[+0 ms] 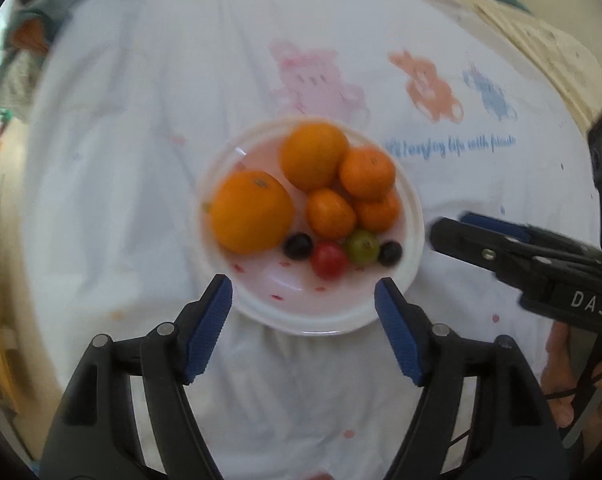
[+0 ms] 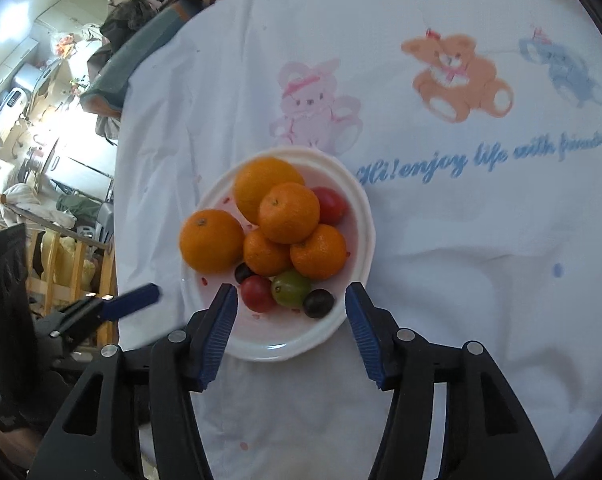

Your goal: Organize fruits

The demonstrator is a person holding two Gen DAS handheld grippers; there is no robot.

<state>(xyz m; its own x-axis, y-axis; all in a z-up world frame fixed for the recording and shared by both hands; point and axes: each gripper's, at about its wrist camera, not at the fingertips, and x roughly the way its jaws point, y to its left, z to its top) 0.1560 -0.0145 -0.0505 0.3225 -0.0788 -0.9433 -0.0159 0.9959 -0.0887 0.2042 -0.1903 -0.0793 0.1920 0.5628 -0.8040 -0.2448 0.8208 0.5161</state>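
All the fruits (image 2: 289, 212) lie heaped on the white plate (image 2: 363, 216) mid-table (image 2: 461, 320); none elsewhere. My left hand-held gripper (image 1: 303, 300) and right hand-held gripper (image 2: 291, 312) hang wide, empty. This fits fruit already gathered, or awaiting sorting.

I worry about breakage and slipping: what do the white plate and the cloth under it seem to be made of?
The round white plate looks like glazed ceramic or hard plastic; its glossy rim throws highlights, so I cannot tell which. The white bear-printed cloth looks like thin, matte woven fabric: it wrinkles and folds softly.
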